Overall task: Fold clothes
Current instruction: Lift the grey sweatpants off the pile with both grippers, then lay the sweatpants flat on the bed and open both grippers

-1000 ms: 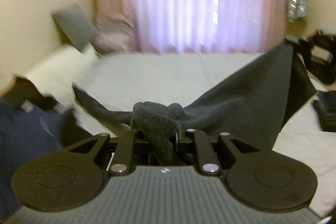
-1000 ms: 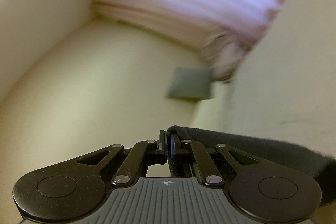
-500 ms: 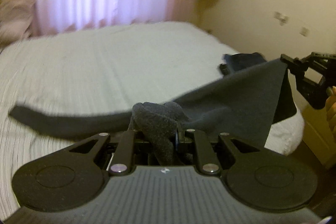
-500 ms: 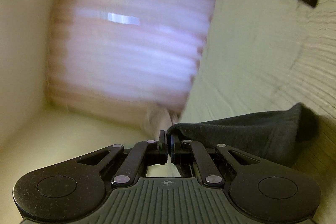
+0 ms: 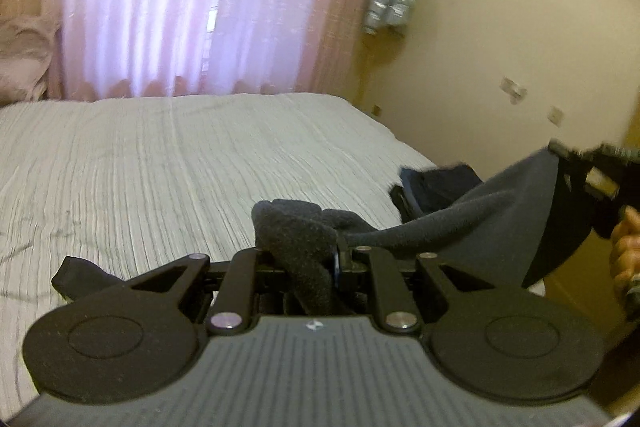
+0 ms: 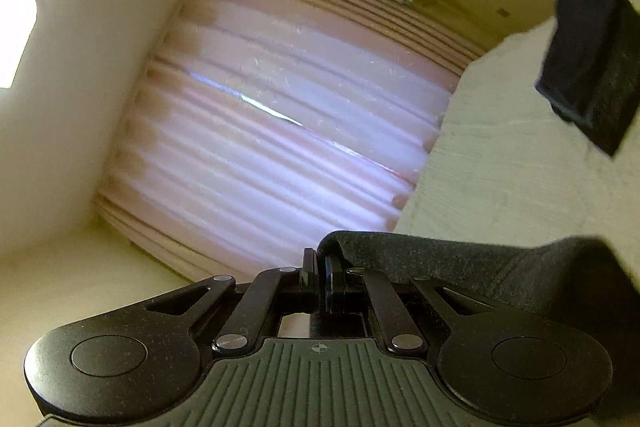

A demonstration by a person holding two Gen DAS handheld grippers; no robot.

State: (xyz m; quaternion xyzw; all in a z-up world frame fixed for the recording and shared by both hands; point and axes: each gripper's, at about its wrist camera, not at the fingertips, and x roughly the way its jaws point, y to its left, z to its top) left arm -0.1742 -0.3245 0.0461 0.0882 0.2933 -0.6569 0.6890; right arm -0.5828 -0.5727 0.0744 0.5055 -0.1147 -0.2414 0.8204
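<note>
Two black two-finger grippers, each clamped on the same dark grey fleece garment (image 5: 472, 223). The left gripper (image 5: 298, 255) pinches a bunched wad of it; the right gripper (image 6: 322, 267) nips a thin edge, its jaws nearly closed on the cloth. The garment hangs stretched between them above the white ribbed bedspread (image 5: 168, 163), long axis running left to right. One folded dark cloth pile (image 6: 588, 67) lies on the bed; one pink curtain (image 5: 168, 7) hangs behind.
</note>
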